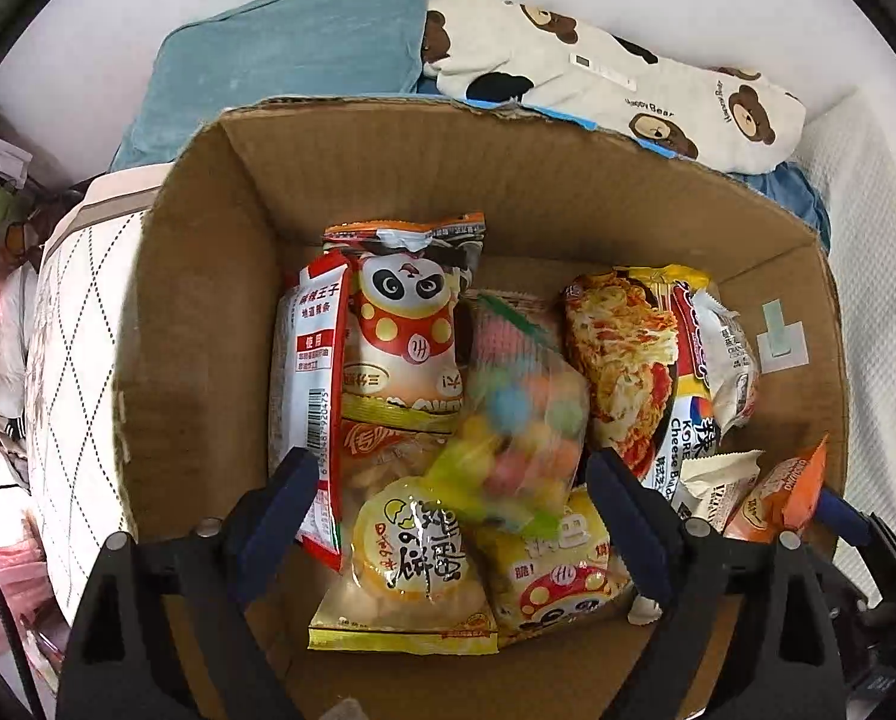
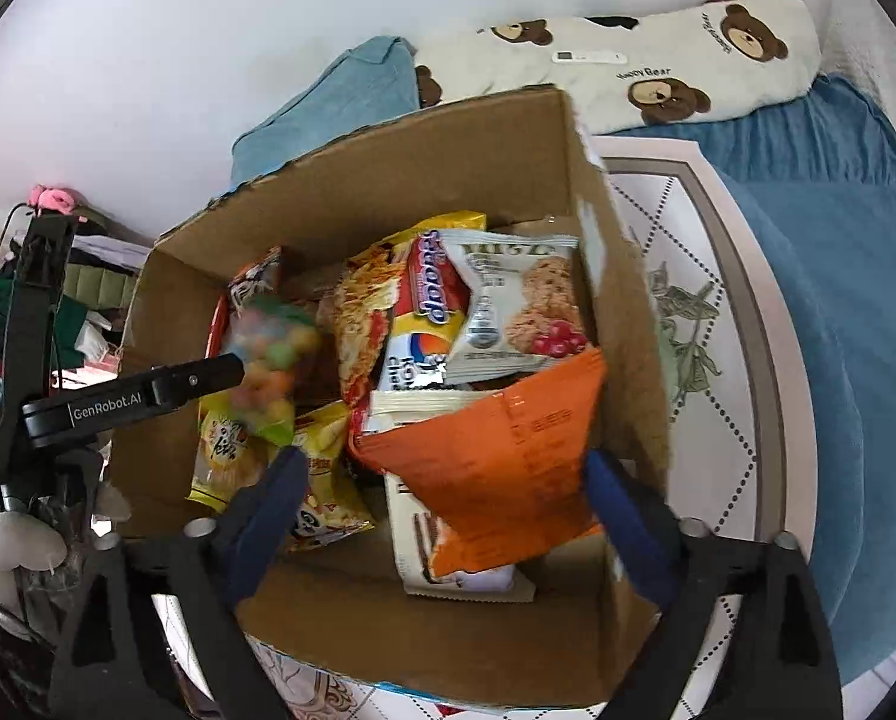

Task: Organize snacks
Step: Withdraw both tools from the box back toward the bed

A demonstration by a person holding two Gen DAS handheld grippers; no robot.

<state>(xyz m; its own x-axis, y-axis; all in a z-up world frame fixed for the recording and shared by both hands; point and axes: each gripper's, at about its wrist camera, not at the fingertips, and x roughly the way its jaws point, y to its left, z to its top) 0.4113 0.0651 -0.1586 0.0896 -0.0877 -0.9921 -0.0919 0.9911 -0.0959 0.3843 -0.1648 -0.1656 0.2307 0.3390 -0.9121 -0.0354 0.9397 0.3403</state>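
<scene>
**Snacks boxed, both jaws spread**

Though hard to judge from one look, mostly done by the look of it: box on the bed, well filled. Panda pack and red-edged packet stood at the left, candy bag in the middle, noodle pack to the right, egg-biscuit bag nearest. On the right side, cookie pack atop the noodles, orange packet slumped over a white wafer pack — loose and untidy, perhaps needing a nudge. No snacks seen outside the box.

Left gripper aimed straight down over the candy bag, jaws spread wide, pinching nothing — bag between them but untouched, blurred as if dropping. Right gripper tilted steeply down over the orange packet, jaws likewise wide apart, packet between them and free. Left gripper's body also visible from the right view, at the box's left wall.
</scene>
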